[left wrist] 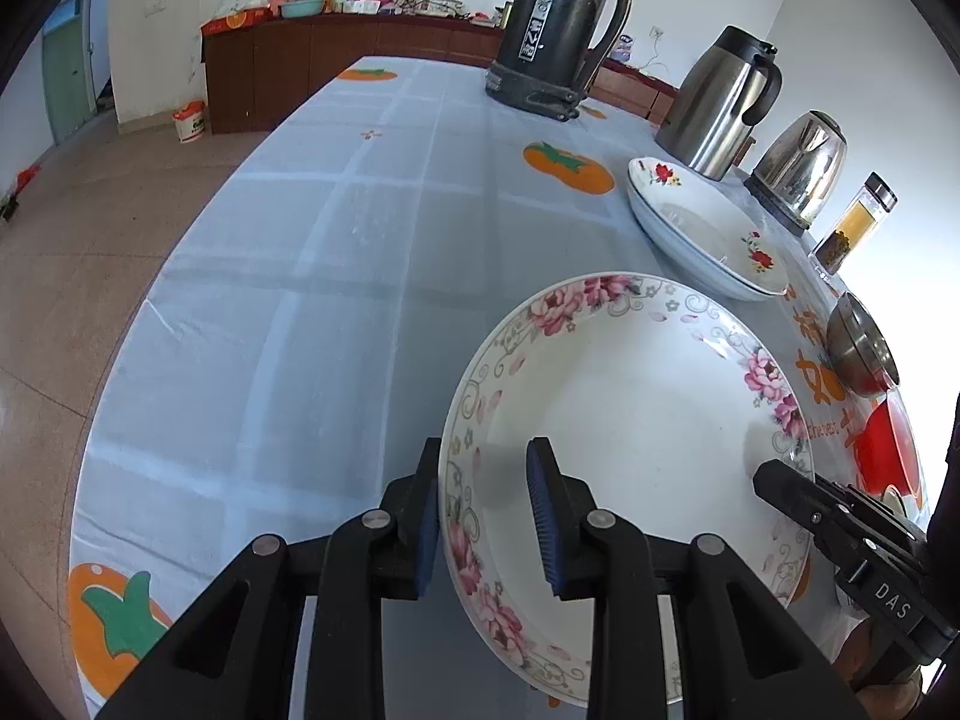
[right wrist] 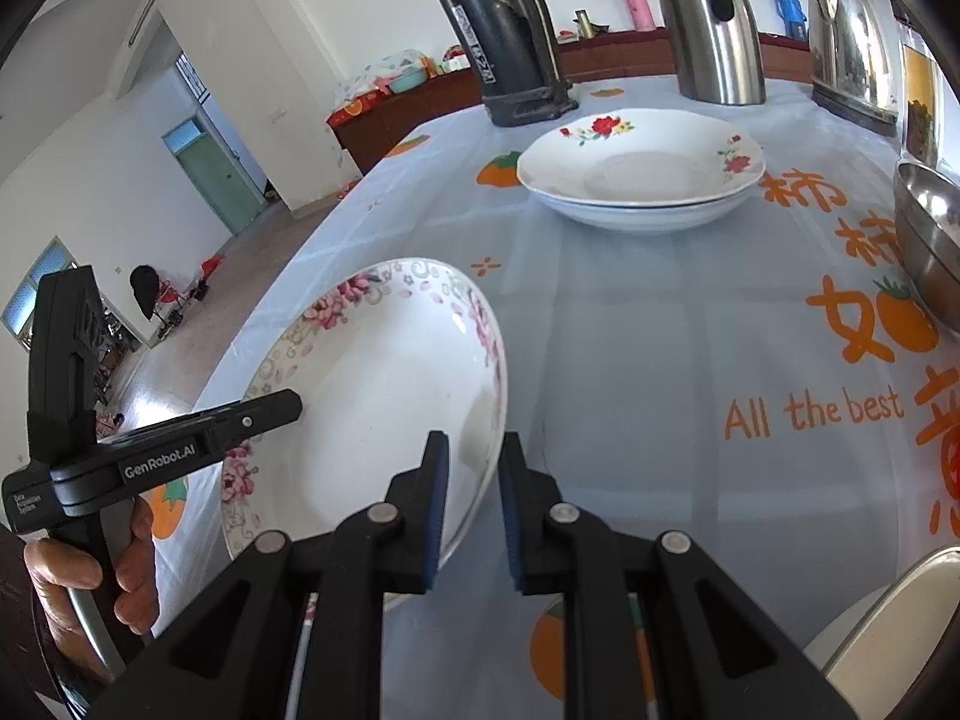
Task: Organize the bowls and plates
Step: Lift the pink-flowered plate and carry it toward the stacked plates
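A white deep plate with a pink-flower rim [left wrist: 630, 420] [right wrist: 372, 396] is held between both grippers and tilts slightly over the blue cloth. My left gripper [left wrist: 487, 516] is shut on its near-left rim, one pad outside and one inside the bowl of the plate. My right gripper [right wrist: 474, 498] is shut on the opposite rim. Each gripper shows in the other's view: the right one's tip [left wrist: 780, 480], the left one's tip [right wrist: 288, 405]. A stack of two white plates with red flowers [left wrist: 708, 228] [right wrist: 642, 168] sits farther back on the table.
A steel bowl [left wrist: 861, 348] [right wrist: 930, 240] stands at the right edge. Behind the stack are a black thermos [left wrist: 558, 24] [right wrist: 504, 30], a steel jug [left wrist: 720, 102] [right wrist: 708, 18], a kettle [left wrist: 801, 168] [right wrist: 852, 36] and a glass jar [left wrist: 852, 228]. The table edge [left wrist: 180, 276] drops to the floor at left.
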Motion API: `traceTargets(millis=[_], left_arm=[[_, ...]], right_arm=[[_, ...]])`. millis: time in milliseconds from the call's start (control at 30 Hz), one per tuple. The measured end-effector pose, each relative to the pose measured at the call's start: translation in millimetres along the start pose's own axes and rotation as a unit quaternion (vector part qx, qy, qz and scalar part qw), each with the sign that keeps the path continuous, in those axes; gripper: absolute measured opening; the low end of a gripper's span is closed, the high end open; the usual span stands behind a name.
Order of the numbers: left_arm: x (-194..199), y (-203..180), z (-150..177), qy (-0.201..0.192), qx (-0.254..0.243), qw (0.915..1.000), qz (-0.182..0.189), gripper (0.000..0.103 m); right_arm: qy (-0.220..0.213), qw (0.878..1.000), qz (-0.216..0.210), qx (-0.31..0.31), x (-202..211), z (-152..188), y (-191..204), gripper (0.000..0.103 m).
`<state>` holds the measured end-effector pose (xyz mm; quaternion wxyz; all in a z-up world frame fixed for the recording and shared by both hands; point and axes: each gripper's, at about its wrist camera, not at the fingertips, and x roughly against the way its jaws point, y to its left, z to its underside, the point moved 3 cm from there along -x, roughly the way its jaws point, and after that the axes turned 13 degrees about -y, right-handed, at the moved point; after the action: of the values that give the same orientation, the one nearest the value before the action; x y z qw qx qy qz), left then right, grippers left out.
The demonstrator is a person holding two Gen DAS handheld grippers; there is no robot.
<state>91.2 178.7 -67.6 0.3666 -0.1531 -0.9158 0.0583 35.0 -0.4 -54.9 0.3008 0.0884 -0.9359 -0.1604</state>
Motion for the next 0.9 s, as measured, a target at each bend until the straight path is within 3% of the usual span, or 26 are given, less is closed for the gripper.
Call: traceTargets(millis=[333, 600, 900], left_arm=[[1.7, -16.3, -4.2, -0.017, -0.017, 0.9995, -0.022, 0.03], [9.9, -42.0, -11.4, -0.036, -0.035, 0.9986, -0.018, 0.03], [12.1, -80.0, -25.3, -0.058, -0.059, 0.9959, -0.036, 0.03]], right_arm=[[-0.015, 1.0, 0.01, -0.01, 13.0, -5.9, -4.4, 0.016], [-0.02, 1.0, 0.02, -0.01, 33.4, -10.6, -17.8, 0.015], [-0.032, 0.999, 0.029, -0.022, 56.1, -30.3, -37.4, 0.015]])
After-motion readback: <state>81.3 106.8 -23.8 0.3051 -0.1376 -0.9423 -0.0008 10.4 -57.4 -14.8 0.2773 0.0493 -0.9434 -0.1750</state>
